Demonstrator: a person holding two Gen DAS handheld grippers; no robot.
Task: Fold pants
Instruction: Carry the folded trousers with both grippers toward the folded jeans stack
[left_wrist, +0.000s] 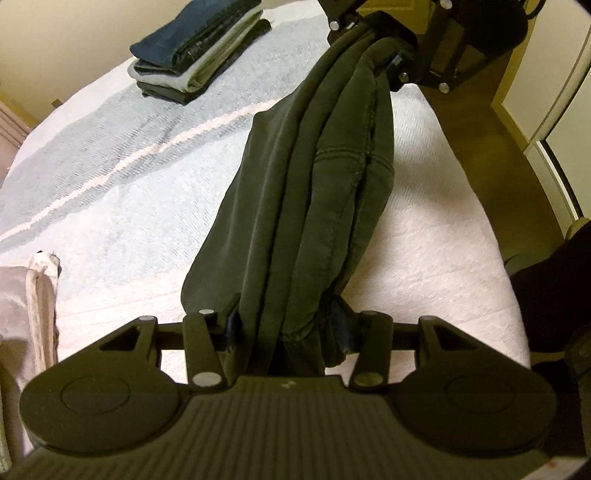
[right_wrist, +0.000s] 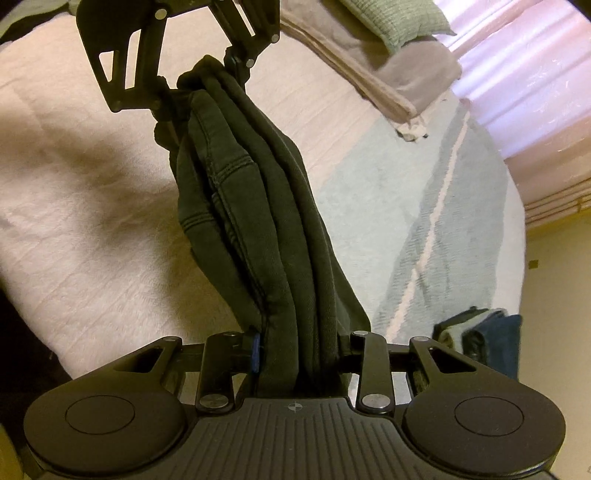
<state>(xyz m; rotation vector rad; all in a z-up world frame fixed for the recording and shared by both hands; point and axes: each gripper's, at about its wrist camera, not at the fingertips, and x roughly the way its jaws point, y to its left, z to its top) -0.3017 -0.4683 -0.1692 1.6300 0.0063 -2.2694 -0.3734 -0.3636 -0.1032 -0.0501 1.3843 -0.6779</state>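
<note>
Both grippers are clamped on opposite ends of the folded dark pants (left_wrist: 306, 192). Left gripper (left_wrist: 288, 332) has its jaws narrowed onto a thick wad of several layers. Right gripper (right_wrist: 299, 347) grips the other end likewise; its jaws show a recent narrowing and now sit pressed on the cloth. The pants hang as a slack bundle between the two tools, clear of the bed cover (left_wrist: 110, 177), above its pale section.

Risks noted:
- Layers are uneven at each grip. An inner layer not caught by the pads could slide out and let the fold drop open.
- The bundle sags in the middle. Pulling the tools apart would strain the grips; bringing them closer would deepen the sag and crease the fold.
- A stack of folded clothes (left_wrist: 199, 51) lies on the bed cover, well beyond the pants. A careless set-down there could topple it.
- A pillow (right_wrist: 399, 22) rests on the bed cover's far end, clear of the work.
</note>
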